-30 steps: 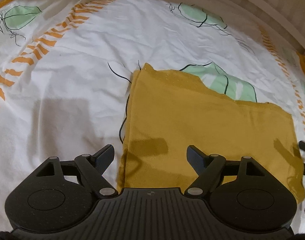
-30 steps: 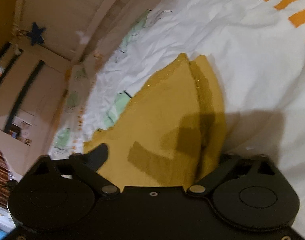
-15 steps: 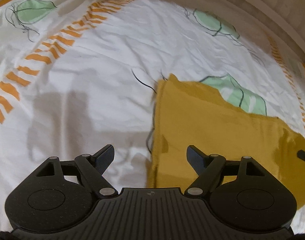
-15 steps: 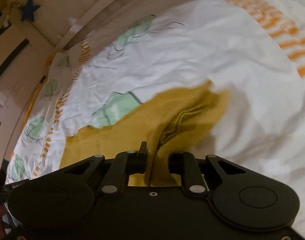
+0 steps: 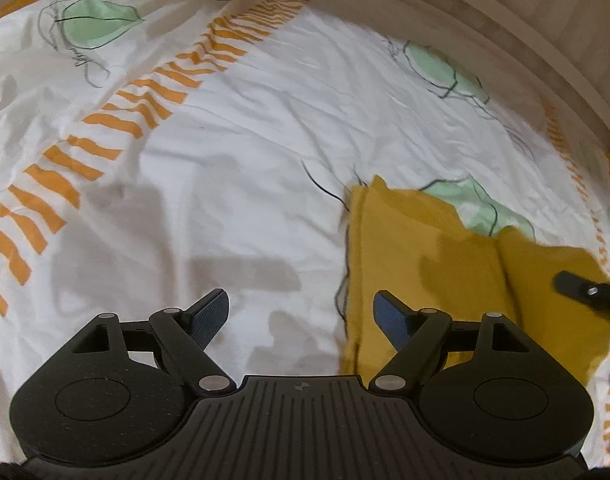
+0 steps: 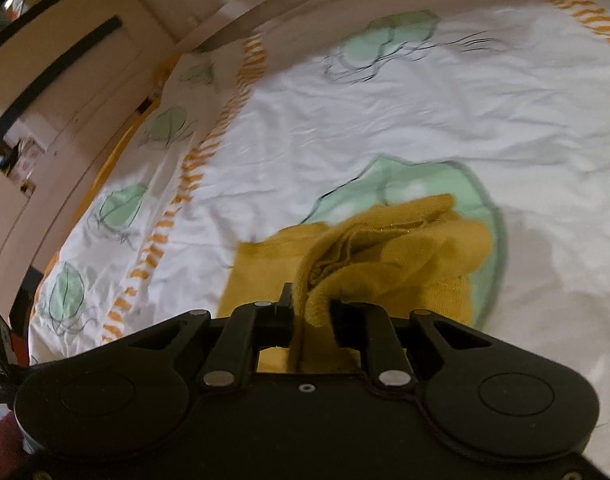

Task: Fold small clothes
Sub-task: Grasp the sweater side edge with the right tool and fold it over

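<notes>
- White bedsheet point(image 5: 241, 168) with green leaf prints and orange dashed bands fills both of my views; a pale wooden rail curves along its far edge.
- One garment: a single mustard-yellow cloth point(image 5: 409, 256) lies on the sheet ahead and to the right of my left gripper point(image 5: 301, 314), its near edge passing under that gripper's right finger.
- Two grippers. My left one has its jaws wide apart with nothing between them, only bare sheet.
- My right gripper point(image 6: 312, 312) is pinched together on a bunched fold of the cloth point(image 6: 385, 256), which rises in a crumpled ridge just ahead of the fingertips.
- In the left view, one dark finger of the right gripper point(image 5: 581, 286) sits over the cloth's right part.
- Against a second ago: my right jaws were apart over flat cloth, now they clamp it and a fold is lifted; in the left view the cloth has slid rightwards, and the left jaws are unchanged.
</notes>
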Demonstrator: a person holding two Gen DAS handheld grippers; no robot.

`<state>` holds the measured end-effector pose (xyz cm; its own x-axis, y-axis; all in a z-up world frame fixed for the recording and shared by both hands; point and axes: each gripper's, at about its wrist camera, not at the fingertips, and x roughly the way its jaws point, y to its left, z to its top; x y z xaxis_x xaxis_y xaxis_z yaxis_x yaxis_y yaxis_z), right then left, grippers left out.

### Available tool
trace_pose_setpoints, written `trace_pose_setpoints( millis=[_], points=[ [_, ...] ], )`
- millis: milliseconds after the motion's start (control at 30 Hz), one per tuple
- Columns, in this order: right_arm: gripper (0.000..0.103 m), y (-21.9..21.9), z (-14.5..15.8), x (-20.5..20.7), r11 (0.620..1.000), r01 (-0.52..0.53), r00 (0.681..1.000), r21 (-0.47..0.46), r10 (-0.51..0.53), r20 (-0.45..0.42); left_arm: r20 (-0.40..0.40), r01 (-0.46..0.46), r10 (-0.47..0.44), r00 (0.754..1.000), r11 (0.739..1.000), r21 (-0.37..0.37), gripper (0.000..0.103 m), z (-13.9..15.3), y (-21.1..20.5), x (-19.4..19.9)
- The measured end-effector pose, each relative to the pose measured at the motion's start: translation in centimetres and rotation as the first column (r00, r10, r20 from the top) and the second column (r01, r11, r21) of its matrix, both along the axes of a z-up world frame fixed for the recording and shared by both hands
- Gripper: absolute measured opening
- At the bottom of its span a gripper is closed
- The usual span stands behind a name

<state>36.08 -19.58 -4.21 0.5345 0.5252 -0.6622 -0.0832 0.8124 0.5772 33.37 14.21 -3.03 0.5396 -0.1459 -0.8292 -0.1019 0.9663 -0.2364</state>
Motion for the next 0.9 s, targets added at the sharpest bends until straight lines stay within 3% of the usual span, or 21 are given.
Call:
trace_pose_setpoints(
  millis=[200,467,600,700,900],
  points=[
    [0.023,4.9,-1.1,0.1,0.999,-0.035,0.999,-0.025,0.035,-0.01,-0.002,-0.035,0.035,0.999,0.999,-0.014,0.079,0.1,2.1,-0.1],
    [0.023,9.4,-2.0,0.1,0.989,-0.075,0.997,-0.131,0.073,-0.015,-0.008,-0.066,0.066,0.998,0.997,-0.028,0.079,0.1,3.3,-0.2],
    [0.032,11.2,-2.7,0.4,0.98,-0.095,0.995,-0.177,0.093,-0.022,-0.009,-0.061,0.061,0.998,0.998,-0.025,0.079,0.0,3.2,-0.2],
    [0.046,11.8,-3.0,0.5,0.983,-0.112,0.994,-0.144,0.11,-0.021,-0.012,-0.057,0.057,0.998,0.998,-0.022,0.079,-0.1,3.3,-0.2],
    [0.048,11.7,-1.3,0.0,0.991,-0.132,0.99,-0.02,0.133,0.053,-0.017,-0.056,0.055,0.998,0.998,-0.017,0.079,-0.2,3.2,0.0]
  ],
)
